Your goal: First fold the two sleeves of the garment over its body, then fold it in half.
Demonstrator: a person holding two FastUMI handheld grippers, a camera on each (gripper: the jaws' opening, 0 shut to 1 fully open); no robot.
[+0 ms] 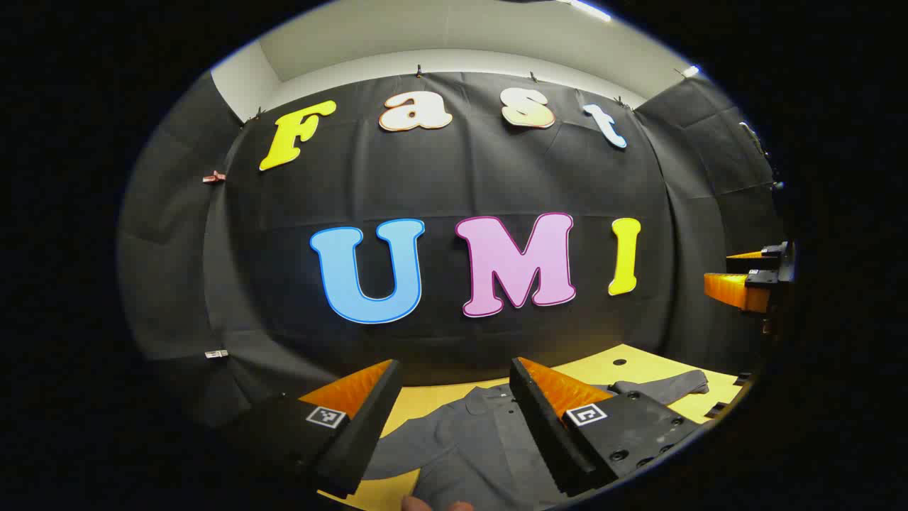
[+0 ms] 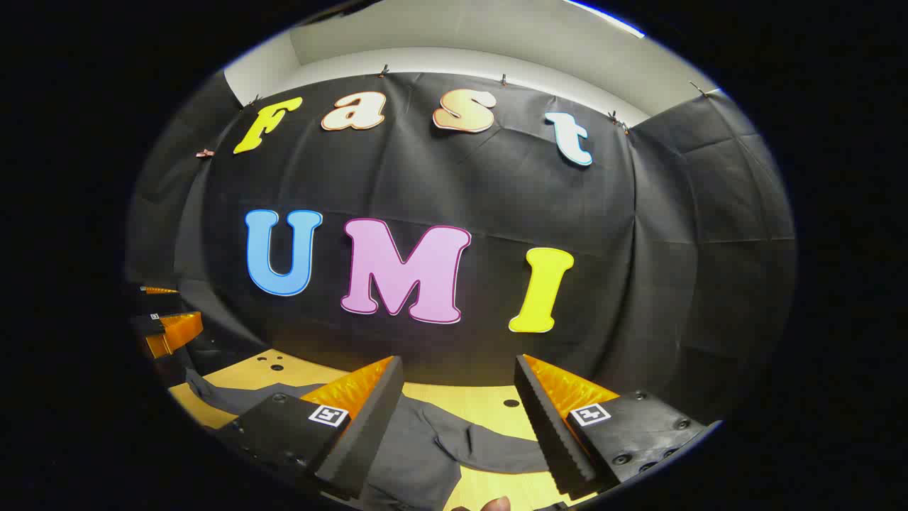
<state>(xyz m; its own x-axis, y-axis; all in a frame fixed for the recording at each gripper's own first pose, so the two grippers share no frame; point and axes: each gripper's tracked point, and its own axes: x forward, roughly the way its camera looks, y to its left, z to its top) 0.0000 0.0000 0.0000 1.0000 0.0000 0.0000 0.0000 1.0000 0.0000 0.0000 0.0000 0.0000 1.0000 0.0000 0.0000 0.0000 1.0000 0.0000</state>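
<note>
A grey collared shirt [image 1: 482,440] lies flat on the yellow wooden table [image 1: 425,397], its collar toward the wall and one sleeve [image 1: 667,387] stretched out to the right. My left gripper [image 1: 454,426] hovers above the shirt's chest, open, with nothing between its fingers. In the right gripper view the shirt [image 2: 418,454] spreads across the table [image 2: 468,397], a sleeve [image 2: 227,397] reaching left and another fold of sleeve [image 2: 482,443] between the fingers. My right gripper [image 2: 457,426] is open above it, holding nothing. Each gripper appears at the other view's edge: right gripper [image 1: 748,284], left gripper [image 2: 167,330].
Black cloth walls close in the table at the back and on both sides. Small dark holes [image 2: 511,403] dot the tabletop near the wall. A fingertip [image 1: 418,504] shows at the bottom of the left gripper view, and another fingertip [image 2: 493,504] in the right gripper view.
</note>
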